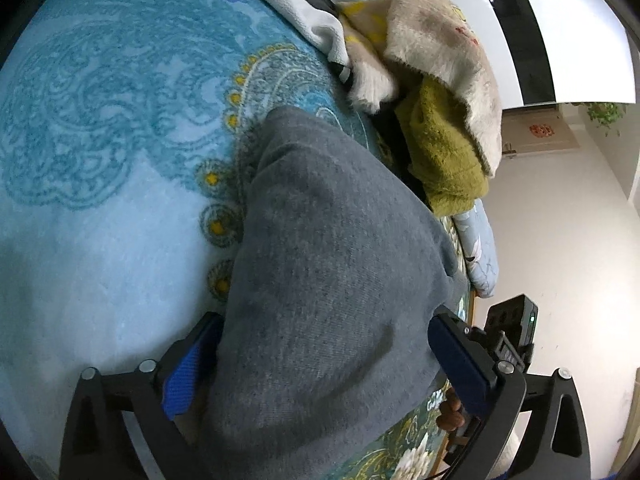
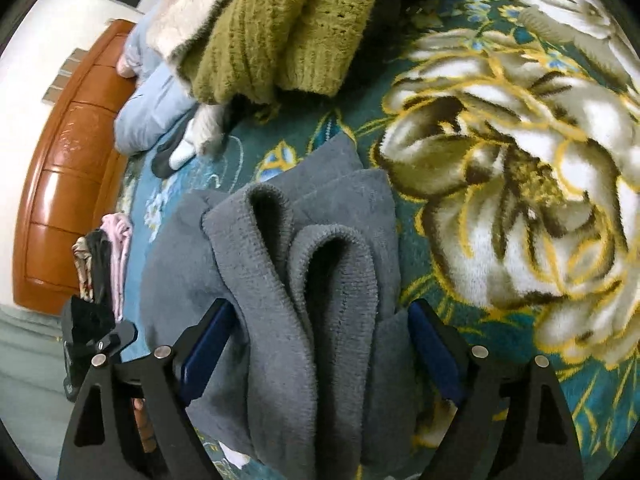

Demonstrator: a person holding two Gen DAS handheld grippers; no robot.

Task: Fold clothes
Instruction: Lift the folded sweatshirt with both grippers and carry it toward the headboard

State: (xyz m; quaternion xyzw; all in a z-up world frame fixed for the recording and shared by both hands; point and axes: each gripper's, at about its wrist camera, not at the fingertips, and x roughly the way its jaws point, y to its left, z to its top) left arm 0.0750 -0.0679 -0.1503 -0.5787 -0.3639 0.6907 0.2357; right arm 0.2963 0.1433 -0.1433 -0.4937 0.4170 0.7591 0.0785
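Observation:
A grey garment (image 1: 320, 220) lies bunched on the blue patterned blanket (image 1: 100, 120). Its near end runs up between the blue pads of my left gripper (image 1: 324, 360), which press the fabric from both sides. In the right wrist view the same grey garment (image 2: 320, 200) shows as several thick upright folds with fleecy edges. My right gripper (image 2: 320, 344) is shut on those folds, just above the floral blanket (image 2: 520, 160). Both grippers hold the garment close together at the bed's edge.
A heap of clothes lies beyond the garment: an olive-green knit sweater (image 1: 444, 152) (image 2: 280, 20) under a cream fluffy piece (image 1: 440, 40). Pink and black folded items (image 2: 108, 256) sit by the orange wooden bed frame (image 2: 60, 160). White wall and floor lie past the edge.

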